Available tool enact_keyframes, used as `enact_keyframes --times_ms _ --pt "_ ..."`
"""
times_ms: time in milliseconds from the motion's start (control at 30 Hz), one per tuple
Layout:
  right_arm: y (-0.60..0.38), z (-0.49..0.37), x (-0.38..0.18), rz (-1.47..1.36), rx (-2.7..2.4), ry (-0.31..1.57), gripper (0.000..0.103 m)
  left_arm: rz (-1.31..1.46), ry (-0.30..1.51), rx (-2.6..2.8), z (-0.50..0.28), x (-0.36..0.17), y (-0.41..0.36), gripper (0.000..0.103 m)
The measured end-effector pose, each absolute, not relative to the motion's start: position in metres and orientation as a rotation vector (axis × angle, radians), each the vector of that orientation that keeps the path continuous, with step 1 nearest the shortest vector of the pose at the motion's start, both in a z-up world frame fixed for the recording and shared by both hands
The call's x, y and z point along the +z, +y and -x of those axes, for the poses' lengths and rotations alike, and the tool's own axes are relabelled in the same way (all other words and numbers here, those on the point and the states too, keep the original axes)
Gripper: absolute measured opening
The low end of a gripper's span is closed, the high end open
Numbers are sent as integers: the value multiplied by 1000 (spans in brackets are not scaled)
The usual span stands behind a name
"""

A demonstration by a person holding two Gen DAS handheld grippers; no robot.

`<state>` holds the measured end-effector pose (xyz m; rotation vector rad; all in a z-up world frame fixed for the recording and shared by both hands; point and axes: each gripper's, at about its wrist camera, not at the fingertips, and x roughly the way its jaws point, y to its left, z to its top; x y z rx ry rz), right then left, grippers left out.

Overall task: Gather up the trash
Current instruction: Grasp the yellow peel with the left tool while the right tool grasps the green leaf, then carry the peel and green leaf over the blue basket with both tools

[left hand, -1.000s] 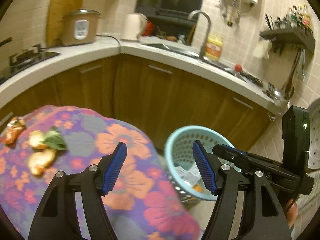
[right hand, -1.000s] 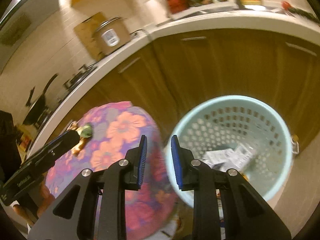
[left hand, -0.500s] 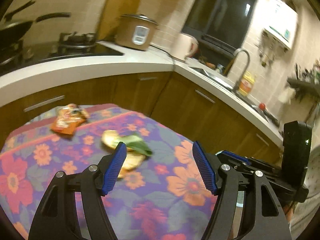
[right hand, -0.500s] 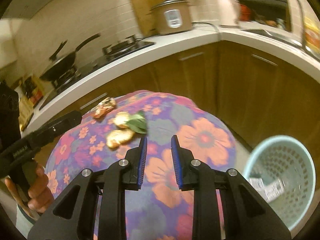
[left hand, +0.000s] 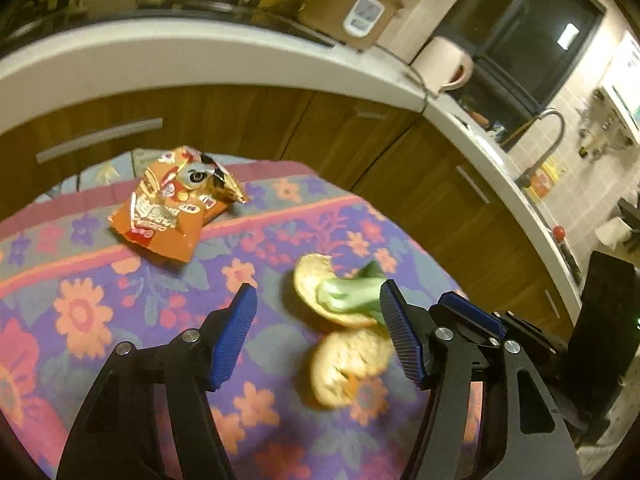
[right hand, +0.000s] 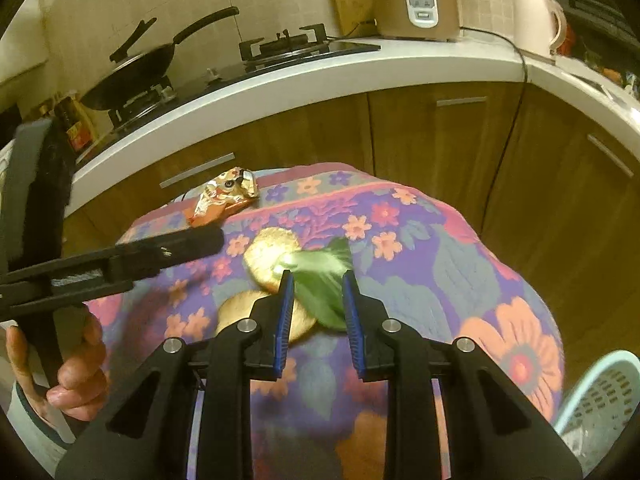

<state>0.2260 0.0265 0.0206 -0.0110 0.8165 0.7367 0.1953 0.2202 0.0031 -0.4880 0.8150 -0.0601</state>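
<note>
Left wrist: left gripper (left hand: pixel 316 300) wide open over floral tablecloth (left hand: pixel 100 300); green leaf (left hand: pixel 352 294) on bread (left hand: pixel 320 280), snack bag (left hand: pixel 176 204) beyond.

Right wrist: right gripper (right hand: pixel 318 284) parted, straddling leaf (right hand: pixel 320 276), not clamped. Basket (right hand: pixel 592 392) lower right.

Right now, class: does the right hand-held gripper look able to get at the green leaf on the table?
Probably yes. The right hand-held gripper is open, its jaws either side of the green leaf, with nothing between. The leaf lies on an orange peel, which might come along.
</note>
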Motion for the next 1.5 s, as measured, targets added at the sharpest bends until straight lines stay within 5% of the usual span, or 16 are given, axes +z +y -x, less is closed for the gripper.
enact_keyframes --times_ms 33,100,133,333,467,567,733,1500 --pt "28 -231 18 8 738 822 25 491 822 -56 -200 0 221 61" --pt "30 -238 12 0 744 832 51 492 832 -45 -209 -6 221 59" --pt "31 -239 11 3 729 821 56 494 836 -42 -212 -9 222 58" --pt "39 -249 -4 13 725 860 57 534 867 -47 -227 -26 223 49" --pt "44 -255 -10 18 726 890 55 527 862 -37 -230 -29 220 42" --pt "47 -256 -14 23 742 919 35 517 877 -44 -235 -31 217 24" --pt "43 -248 -9 16 738 871 24 480 880 -31 -234 -32 211 2" --pt "-95 -162 55 -170 616 664 17 414 673 -199 -152 46 129 1"
